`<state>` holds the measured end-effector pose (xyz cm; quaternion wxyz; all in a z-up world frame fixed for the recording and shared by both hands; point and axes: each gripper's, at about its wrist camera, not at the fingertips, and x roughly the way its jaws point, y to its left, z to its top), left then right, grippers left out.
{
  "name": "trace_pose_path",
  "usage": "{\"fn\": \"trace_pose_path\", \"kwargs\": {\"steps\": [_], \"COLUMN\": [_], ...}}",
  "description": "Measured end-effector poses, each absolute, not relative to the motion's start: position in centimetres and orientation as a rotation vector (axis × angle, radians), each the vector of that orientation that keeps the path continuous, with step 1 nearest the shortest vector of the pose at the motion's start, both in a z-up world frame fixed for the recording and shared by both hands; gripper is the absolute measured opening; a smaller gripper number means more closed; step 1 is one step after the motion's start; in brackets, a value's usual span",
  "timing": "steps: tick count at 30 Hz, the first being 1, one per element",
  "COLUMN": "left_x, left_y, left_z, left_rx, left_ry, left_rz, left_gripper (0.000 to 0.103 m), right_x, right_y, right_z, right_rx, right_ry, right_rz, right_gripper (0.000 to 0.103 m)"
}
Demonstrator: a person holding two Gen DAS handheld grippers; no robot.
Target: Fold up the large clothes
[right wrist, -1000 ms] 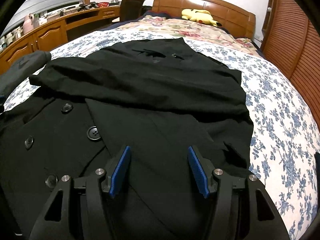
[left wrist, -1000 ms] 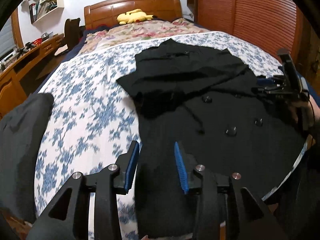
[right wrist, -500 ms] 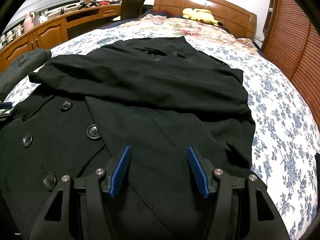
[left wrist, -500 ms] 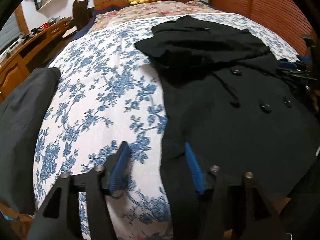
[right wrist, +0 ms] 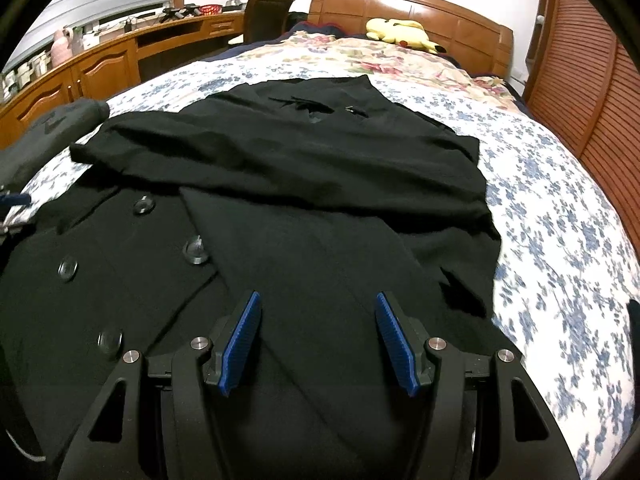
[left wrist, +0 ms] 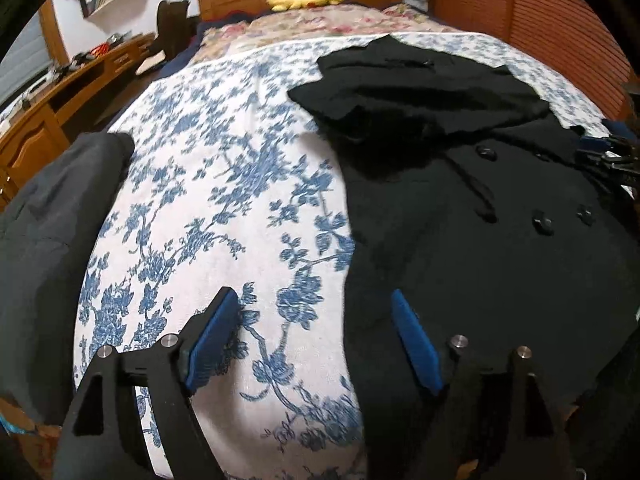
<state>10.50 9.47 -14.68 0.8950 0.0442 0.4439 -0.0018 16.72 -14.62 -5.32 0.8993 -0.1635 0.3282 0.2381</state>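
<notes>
A large black double-breasted coat [right wrist: 304, 248] lies spread on the blue-flowered bedspread [left wrist: 224, 200], with a sleeve folded across its upper part. It also shows in the left wrist view [left wrist: 500, 264]. My left gripper [left wrist: 316, 336] is open and empty, straddling the coat's left edge near the hem, one pad over the bedspread and one over the cloth. My right gripper [right wrist: 318, 332] is open and empty, low over the coat's lower right panel. It also shows at the right edge of the left wrist view [left wrist: 612, 156].
A dark grey garment [left wrist: 44, 248] lies at the bed's left edge. A yellow plush toy [right wrist: 400, 32] rests by the wooden headboard [right wrist: 420, 4]. A wooden desk [right wrist: 100, 68] runs along the left wall, slatted wooden doors [right wrist: 600, 92] stand on the right.
My left gripper has swung left from over the coat to its left edge and opened wider. My right gripper has held nearly still, open over the coat.
</notes>
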Motion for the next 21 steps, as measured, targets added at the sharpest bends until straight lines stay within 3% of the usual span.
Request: {"fn": "trace_pose_path", "kwargs": {"steps": [10,21], "left_x": [7.5,5.8], "left_y": [8.0,8.8], "left_z": [-12.9,-13.6], "left_rx": [0.089,0.048], "left_ry": [0.847,0.84], "left_rz": [-0.086,-0.081], "left_gripper": [0.074,0.053], "right_x": [10.0,6.0], "right_y": [-21.9,-25.3], "right_z": [-4.4,-4.7], "right_rx": [-0.313,-0.257], "right_ry": [0.703,0.771], "right_rz": [0.423,0.328], "right_gripper": [0.062,0.062]}}
